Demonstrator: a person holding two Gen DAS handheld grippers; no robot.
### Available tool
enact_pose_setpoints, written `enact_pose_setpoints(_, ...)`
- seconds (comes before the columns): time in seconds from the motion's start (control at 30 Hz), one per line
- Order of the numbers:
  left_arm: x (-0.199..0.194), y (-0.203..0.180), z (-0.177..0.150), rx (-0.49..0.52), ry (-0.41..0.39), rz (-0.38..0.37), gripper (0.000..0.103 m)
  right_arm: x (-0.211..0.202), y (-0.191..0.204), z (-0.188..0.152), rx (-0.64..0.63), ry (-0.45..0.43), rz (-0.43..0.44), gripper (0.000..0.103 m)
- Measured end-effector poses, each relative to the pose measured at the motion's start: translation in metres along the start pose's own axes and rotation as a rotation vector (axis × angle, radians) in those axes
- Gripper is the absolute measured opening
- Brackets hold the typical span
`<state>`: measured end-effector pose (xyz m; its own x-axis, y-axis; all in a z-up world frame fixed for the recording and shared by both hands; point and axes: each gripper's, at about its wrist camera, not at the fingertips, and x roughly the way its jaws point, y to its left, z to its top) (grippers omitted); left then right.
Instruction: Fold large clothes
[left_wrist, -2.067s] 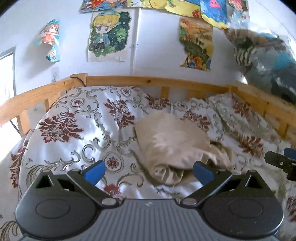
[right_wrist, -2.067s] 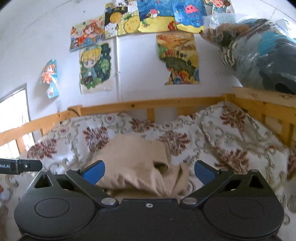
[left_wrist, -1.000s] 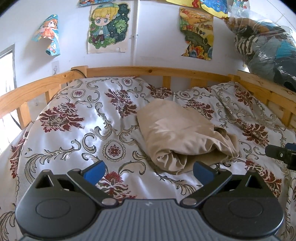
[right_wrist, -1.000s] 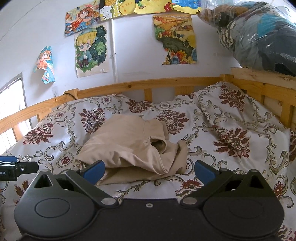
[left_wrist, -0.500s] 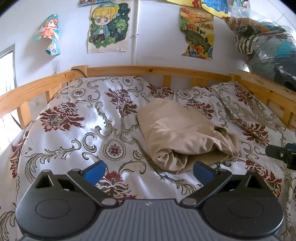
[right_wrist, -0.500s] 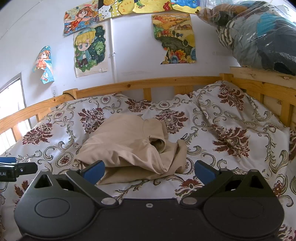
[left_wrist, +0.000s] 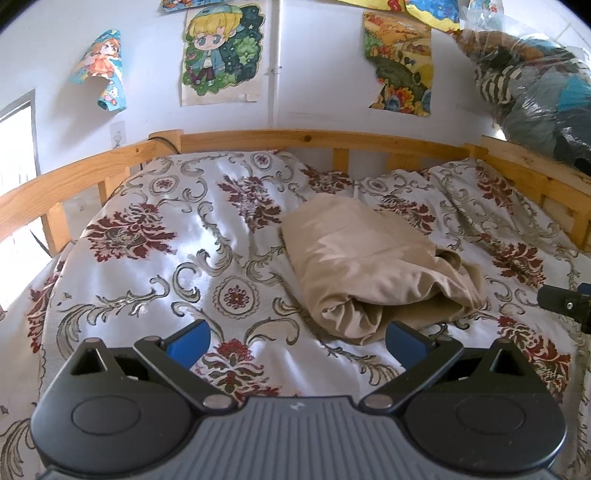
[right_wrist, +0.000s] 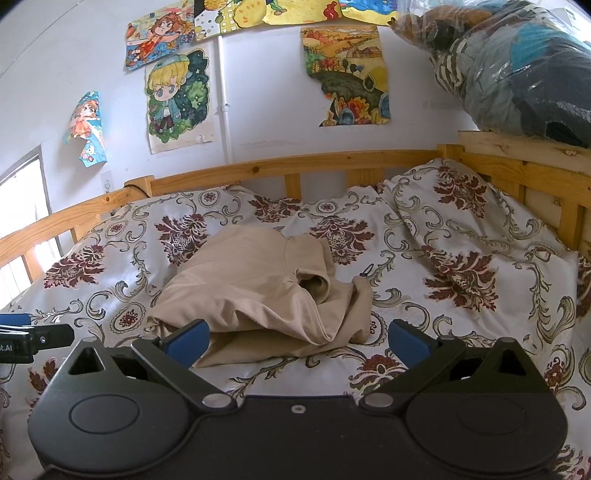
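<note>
A beige garment (left_wrist: 373, 266) lies folded into a loose bundle on the floral bedspread (left_wrist: 155, 258), its layered open end toward me. In the right wrist view the same garment (right_wrist: 258, 291) sits just beyond the fingers. My left gripper (left_wrist: 297, 341) is open, hovering short of the garment's near left end with nothing between its blue pads. My right gripper (right_wrist: 295, 341) is open too, just in front of the bundle's near edge, holding nothing. Each gripper's tip shows at the side of the other's view.
A wooden bed frame (left_wrist: 314, 142) rails the far side and right side. A plastic bag of clothes (right_wrist: 517, 70) rests on the right rail. Posters (left_wrist: 221, 51) hang on the white wall. A window (right_wrist: 22, 221) is at the left.
Both grippers have pulled back and risen from the garment, which now lies fully in view and still. In the last half second hardly anything has shifted.
</note>
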<state>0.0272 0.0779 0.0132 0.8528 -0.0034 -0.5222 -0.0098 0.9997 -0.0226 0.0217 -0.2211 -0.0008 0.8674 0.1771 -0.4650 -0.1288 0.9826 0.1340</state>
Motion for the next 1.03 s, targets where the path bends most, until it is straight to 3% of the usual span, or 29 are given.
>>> enact_pose_setpoints(0.27,-0.0001,-0.0035,-0.0014,0.038,-0.005,0.055,0.102,0.0005,0.0002,-0.0011,0.003,0.002,-0.003,0.102)
enact_pose_setpoints(1.03,0.0026,-0.0056,-0.004,0.057,0.019,0.048,0.102,0.002,0.0003,-0.0035,0.008,0.01,-0.006,0.102)
